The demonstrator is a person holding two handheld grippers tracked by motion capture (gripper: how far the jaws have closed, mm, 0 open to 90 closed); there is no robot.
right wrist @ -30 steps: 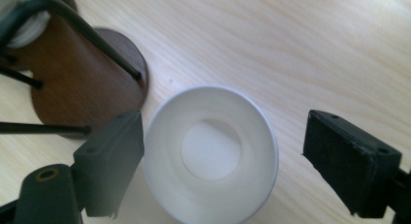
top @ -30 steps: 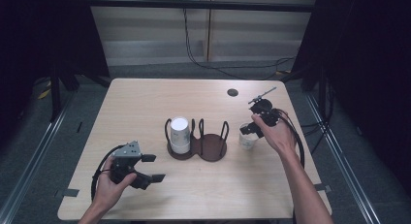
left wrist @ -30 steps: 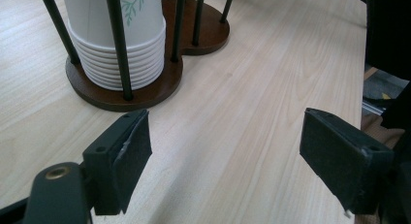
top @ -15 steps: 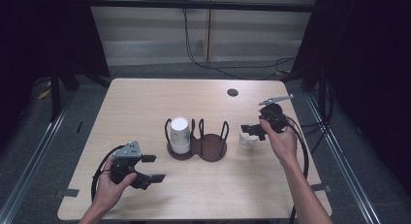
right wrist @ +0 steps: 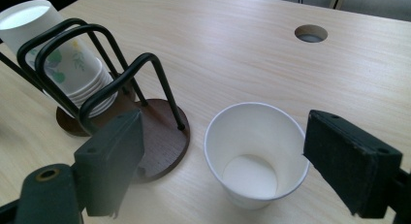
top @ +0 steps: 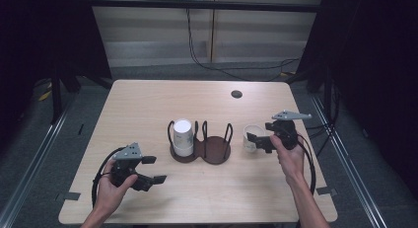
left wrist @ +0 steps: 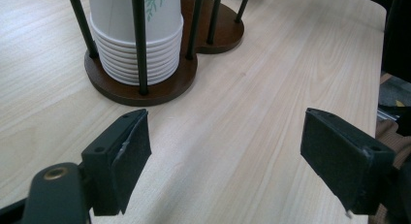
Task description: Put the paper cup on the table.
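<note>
A brown two-ring cup holder (top: 215, 150) with black wire hoops stands mid-table. Its left ring holds a stack of upside-down white paper cups (top: 183, 136), whose bottom rims appear in the left gripper view (left wrist: 138, 54). A single white paper cup (top: 249, 138) stands upright and empty just right of the holder (right wrist: 160, 136). My right gripper (top: 257, 143) is open, and the cup (right wrist: 257, 156) sits between its jaws without touching them. My left gripper (top: 154, 170) rests open at the front left, pointing toward the holder (left wrist: 145, 90) with nothing in its jaws.
The wooden table (top: 148, 104) has a round cable hole (top: 236, 94) at the back right, also seen in the right gripper view (right wrist: 310, 33). The holder's right ring is vacant. Dark floor and metal rails surround the table.
My right gripper has drawn back to the right and lower, away from above the single cup, which stays standing on the table. The left gripper has not moved.
</note>
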